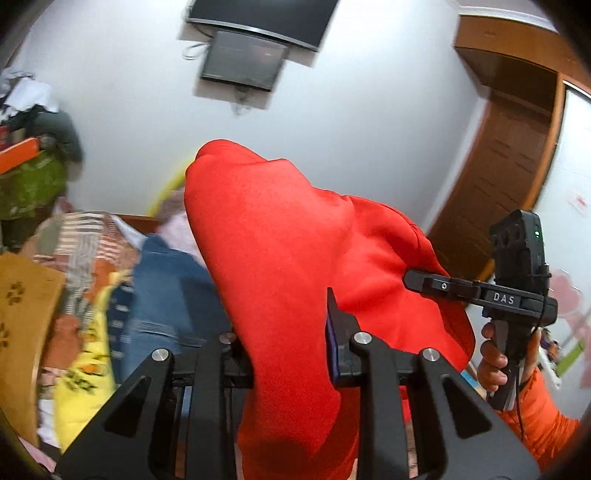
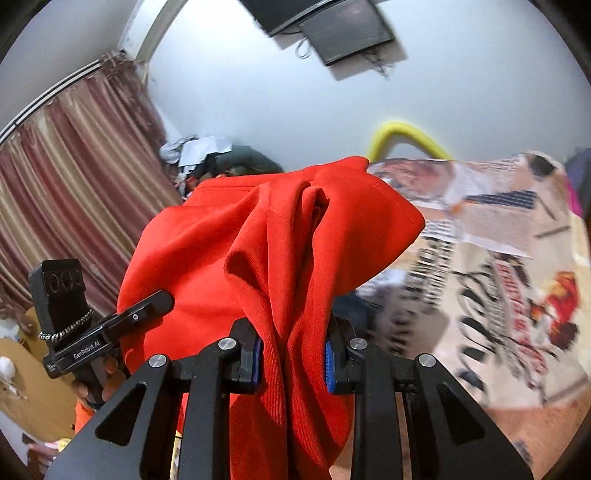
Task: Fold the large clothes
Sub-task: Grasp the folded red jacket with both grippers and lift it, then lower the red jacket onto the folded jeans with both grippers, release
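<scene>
We note both claws clamped on the red garment: left gripper, right gripper, cloth bunched between pads.

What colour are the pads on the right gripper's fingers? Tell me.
Blue pads, clearest in the right wrist view, clamped on the red garment.

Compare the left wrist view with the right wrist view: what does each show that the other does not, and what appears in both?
Only the left wrist view shows the wooden door, blue jeans and yellow garment.

Only the right wrist view shows the striped curtain and patterned bedspread.

Both show the red garment clamped in the left tool and right tool, plus the wall-mounted screen.
</scene>
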Action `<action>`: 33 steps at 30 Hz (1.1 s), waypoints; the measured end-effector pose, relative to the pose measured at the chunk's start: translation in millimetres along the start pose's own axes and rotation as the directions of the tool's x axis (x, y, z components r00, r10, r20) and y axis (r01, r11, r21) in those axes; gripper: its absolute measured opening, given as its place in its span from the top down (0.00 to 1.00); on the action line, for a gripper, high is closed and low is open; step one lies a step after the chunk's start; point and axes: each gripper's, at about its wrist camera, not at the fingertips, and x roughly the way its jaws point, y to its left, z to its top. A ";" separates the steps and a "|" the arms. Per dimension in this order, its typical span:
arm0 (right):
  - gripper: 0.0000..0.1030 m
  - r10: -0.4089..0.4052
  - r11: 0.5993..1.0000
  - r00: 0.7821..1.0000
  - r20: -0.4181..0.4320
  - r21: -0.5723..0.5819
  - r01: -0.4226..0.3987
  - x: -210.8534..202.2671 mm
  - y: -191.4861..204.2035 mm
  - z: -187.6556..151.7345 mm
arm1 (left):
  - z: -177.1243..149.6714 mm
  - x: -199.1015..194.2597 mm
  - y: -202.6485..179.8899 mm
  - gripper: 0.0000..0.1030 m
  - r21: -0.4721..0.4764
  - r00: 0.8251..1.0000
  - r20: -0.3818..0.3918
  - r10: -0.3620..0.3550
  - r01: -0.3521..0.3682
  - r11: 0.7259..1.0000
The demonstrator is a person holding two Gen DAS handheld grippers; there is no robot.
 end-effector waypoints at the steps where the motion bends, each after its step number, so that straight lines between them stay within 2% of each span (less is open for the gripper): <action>1: 0.79 0.006 1.000 1.000 -0.005 -0.003 -0.006 11.7 3.0 0.9 | 1.5 2.6 15.7 0.75 -0.004 1.000 -0.005 0.031 -0.031 1.000; 5: 0.79 0.032 0.999 0.997 -0.064 0.028 -0.030 79.3 4.5 0.0 | -4.3 27.9 66.9 0.74 -0.019 0.991 -0.059 0.119 -0.120 0.993; 8: 0.81 0.016 0.998 0.989 -0.145 0.060 -0.007 131.1 -2.2 -9.5 | -20.7 53.8 118.9 0.71 -0.071 0.973 -0.146 0.178 -0.190 0.979; 9: 0.82 -0.002 0.998 0.983 -0.181 0.064 0.014 150.5 -6.4 -14.4 | -26.2 59.5 137.7 0.67 -0.112 0.971 -0.166 0.171 -0.191 0.975; 12: 0.82 -0.097 0.993 0.957 -0.273 0.035 0.110 202.6 -18.6 -32.1 | -38.6 70.3 180.1 0.64 -0.249 0.982 -0.168 0.090 -0.131 0.960; 14: 0.80 -0.104 0.992 0.949 -0.299 0.040 0.121 219.5 -26.1 -42.1 | -42.8 73.3 186.6 0.61 -0.244 0.982 -0.165 0.090 -0.129 0.961; 16: 0.78 -0.111 0.990 0.949 -0.294 0.056 0.133 220.8 -26.1 -43.0 | -43.1 74.2 185.0 0.59 -0.211 0.980 -0.167 0.111 -0.145 0.967; 18: 0.73 -0.123 0.989 0.947 -0.297 0.039 0.141 215.1 -22.9 -41.1 | -41.6 72.1 180.9 0.49 -0.201 0.976 -0.178 0.126 -0.161 0.966; 19: 0.68 -0.139 0.988 0.944 -0.299 0.024 0.153 210.5 -20.9 -39.9 | -41.1 70.7 177.6 0.46 -0.190 0.971 -0.185 0.150 -0.185 0.964; 21: 0.64 -0.163 0.985 0.940 -0.300 0.012 0.175 198.9 -14.9 -40.0 | -42.5 63.2 169.0 0.39 -0.148 0.961 -0.182 0.209 -0.237 0.960; 24: 0.62 -0.192 0.980 0.942 -0.277 -0.005 0.198 178.4 -6.6 -38.2 | -44.5 45.9 143.5 0.38 -0.083 0.938 -0.156 0.309 -0.324 0.942; 28: 0.62 -0.238 0.971 0.946 -0.223 -0.063 0.229 148.7 5.3 -36.6 | -44.8 18.2 112.7 0.38 -0.017 0.917 -0.111 0.383 -0.387 0.922; 30: 0.62 -0.245 0.969 0.951 -0.187 -0.087 0.232 131.9 13.3 -35.8 | -44.2 3.2 96.7 0.38 0.013 0.916 -0.086 0.392 -0.392 0.920; 33: 0.62 -0.271 0.955 0.959 -0.082 -0.146 0.258 94.3 37.1 -36.0 | -43.2 -28.6 64.0 0.38 0.063 0.912 -0.015 0.411 -0.409 0.910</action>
